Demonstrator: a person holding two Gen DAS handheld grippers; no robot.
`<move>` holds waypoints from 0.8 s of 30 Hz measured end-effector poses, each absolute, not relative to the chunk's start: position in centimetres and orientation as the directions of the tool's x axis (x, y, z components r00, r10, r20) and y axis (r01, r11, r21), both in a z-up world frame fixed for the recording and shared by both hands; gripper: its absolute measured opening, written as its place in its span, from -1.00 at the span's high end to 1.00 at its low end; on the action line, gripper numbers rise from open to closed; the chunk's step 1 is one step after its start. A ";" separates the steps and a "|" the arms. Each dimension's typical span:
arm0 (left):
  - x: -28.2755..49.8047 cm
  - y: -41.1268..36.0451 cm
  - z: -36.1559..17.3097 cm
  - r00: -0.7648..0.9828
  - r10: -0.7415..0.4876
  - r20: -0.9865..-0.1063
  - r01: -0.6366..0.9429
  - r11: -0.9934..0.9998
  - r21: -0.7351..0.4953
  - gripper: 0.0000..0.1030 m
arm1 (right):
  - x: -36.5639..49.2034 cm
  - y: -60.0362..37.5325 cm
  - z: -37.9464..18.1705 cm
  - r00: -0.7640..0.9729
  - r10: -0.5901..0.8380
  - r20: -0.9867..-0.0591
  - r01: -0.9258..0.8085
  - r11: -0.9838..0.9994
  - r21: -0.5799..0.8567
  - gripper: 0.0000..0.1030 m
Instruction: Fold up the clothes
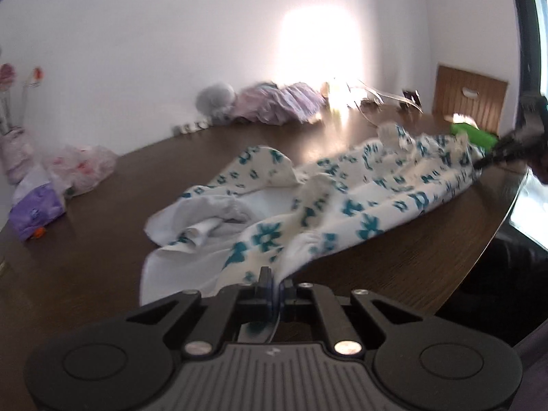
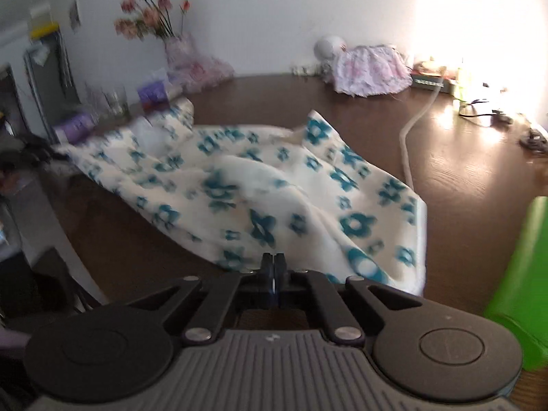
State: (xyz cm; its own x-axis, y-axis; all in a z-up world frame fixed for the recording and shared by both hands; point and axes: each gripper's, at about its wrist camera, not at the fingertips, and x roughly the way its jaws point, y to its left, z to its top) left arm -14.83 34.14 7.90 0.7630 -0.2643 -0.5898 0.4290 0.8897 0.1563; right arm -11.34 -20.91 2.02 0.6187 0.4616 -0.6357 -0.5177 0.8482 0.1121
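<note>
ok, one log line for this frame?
task: fold clothes | left gripper: shut on cloth edge | right gripper: shut on cloth edge | cloth: rumpled on table, unfolded

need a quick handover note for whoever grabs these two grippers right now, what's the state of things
Left gripper: shut on an edge of the white garment with teal flowers.
Right gripper: shut, pinching the garment's opposite end.
Garment: lies crumpled and partly lifted on the dark wooden table, stretched between the two grippers, white underside showing at one side.
Done: both ends gripped.
Left: spread it flat, then make the folds; none visible yet.
</note>
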 end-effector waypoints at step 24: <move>-22.4 40.3 5.7 0.855 -0.138 -0.501 -0.232 0.760 -0.607 -0.58 | -10.6 -14.3 1.8 0.711 0.467 -0.525 -0.474 0.871 0.133 0.17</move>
